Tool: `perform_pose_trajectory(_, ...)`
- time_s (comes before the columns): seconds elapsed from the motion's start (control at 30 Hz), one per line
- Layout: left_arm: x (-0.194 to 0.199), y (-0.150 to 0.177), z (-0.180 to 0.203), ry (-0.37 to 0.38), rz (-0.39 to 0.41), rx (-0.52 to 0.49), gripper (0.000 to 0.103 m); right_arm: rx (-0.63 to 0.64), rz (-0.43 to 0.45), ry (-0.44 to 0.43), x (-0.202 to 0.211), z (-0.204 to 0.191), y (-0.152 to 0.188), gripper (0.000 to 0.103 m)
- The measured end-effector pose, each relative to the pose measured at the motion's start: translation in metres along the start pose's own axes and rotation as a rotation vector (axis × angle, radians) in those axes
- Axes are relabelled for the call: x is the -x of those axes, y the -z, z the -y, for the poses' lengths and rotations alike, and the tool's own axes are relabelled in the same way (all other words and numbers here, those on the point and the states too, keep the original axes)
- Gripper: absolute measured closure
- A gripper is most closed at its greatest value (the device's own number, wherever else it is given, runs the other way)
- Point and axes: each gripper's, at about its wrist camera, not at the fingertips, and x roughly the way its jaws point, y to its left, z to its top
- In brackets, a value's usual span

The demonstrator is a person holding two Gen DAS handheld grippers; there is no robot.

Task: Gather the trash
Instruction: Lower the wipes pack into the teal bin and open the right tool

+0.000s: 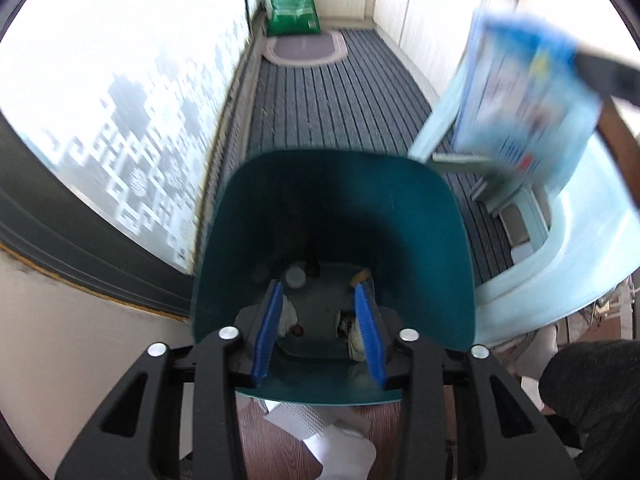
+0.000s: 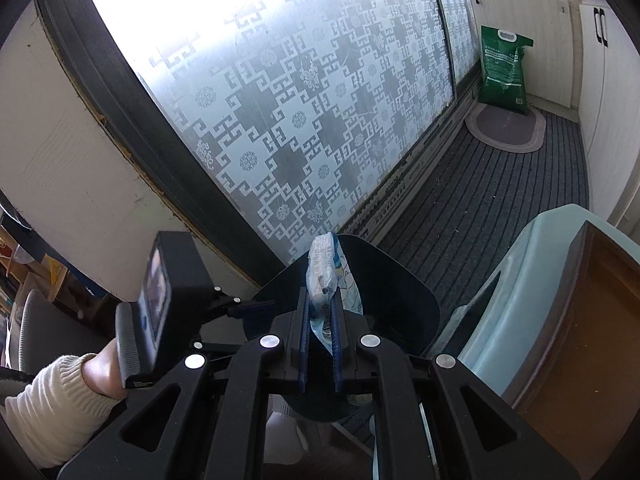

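Observation:
A teal trash bin (image 1: 340, 200) stands on the floor below my left gripper (image 1: 320, 296), which hangs open over its mouth. Small scraps lie at the bin's bottom (image 1: 296, 278). My right gripper (image 2: 322, 304) is shut on a blue and white plastic wrapper (image 2: 326, 264) and holds it upright above the bin's dark rim (image 2: 400, 280). The same wrapper shows blurred at the upper right of the left wrist view (image 1: 524, 92). The left gripper's body (image 2: 168, 292) shows at the left of the right wrist view.
A frosted patterned glass door (image 2: 300, 100) runs along the left. A striped grey carpet (image 1: 332, 92) leads to an oval mat (image 1: 306, 48) and a green sack (image 1: 292, 2). A pale blue plastic container (image 2: 532, 280) stands right of the bin. White paper (image 1: 320, 436) lies on the wooden floor.

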Motion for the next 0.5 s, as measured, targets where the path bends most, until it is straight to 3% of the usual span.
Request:
perform_pose_trajectory(0.3,0.057,-0.013,-0.003,0.003,0.184,0.039,0.078,0.029,-0.066,0.024,-0.029,-0.012,0.003,0.094)
perform_pose_trajectory(0.5,0.087,-0.019,-0.006,0.005,0.274,0.055,0.080,0.049,-0.115,0.047,-0.054,-0.019,0.007,0.094)
